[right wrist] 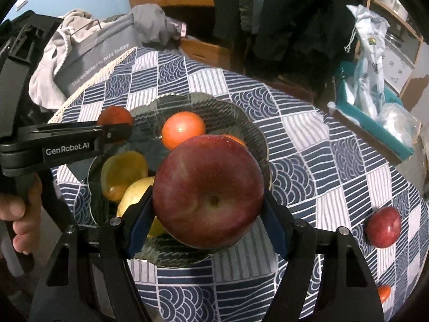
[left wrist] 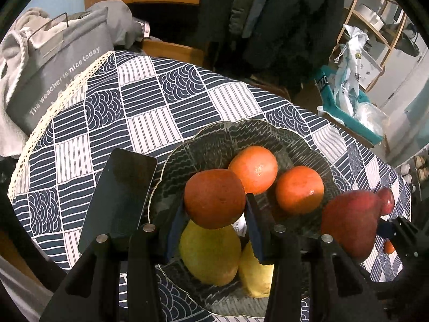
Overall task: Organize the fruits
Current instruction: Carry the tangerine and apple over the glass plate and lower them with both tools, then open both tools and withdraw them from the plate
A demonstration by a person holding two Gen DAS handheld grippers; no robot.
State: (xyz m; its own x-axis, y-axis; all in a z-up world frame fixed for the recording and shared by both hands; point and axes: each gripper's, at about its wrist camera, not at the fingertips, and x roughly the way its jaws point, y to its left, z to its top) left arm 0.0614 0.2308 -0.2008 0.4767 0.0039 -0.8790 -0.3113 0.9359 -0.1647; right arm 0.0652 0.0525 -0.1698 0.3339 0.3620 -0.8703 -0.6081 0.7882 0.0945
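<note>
1. The left claw (left wrist: 214, 212) is clamped on an orange-red fruit (left wrist: 214, 198), its two blue pads pressing either side; the fruit hangs directly above the glass plate (left wrist: 214, 134), over two yellow-green pears (left wrist: 209, 252) that lie at the plate's near side.
2. The right claw (right wrist: 209, 214) is clamped on a large red apple (right wrist: 209, 190), stem hollow facing the camera; it hangs over the plate's near right rim, partly above the patterned cloth of the surface (right wrist: 321, 147).
3. Already in the plate: two oranges (left wrist: 253, 169) toward the far side and the pears nearer. The bare glass lies at the far left and at the right, beside the oranges.
4. The relation that matters: both held fruits point steeply down at the plate, and the left claw sits further inside the rim than the right, so it looks nearer to a drop spot. Straight below it are the pears, so a release there would likely roll off them; the free glass lies ahead and to the left.
5. Outside the plate a small red apple (right wrist: 383, 226) and a small orange fruit (right wrist: 384, 292) rest on the cloth to the right, well apart from the plate and closer to the right hand. A dark phone (left wrist: 120, 201) lies just beside the plate's left rim
</note>
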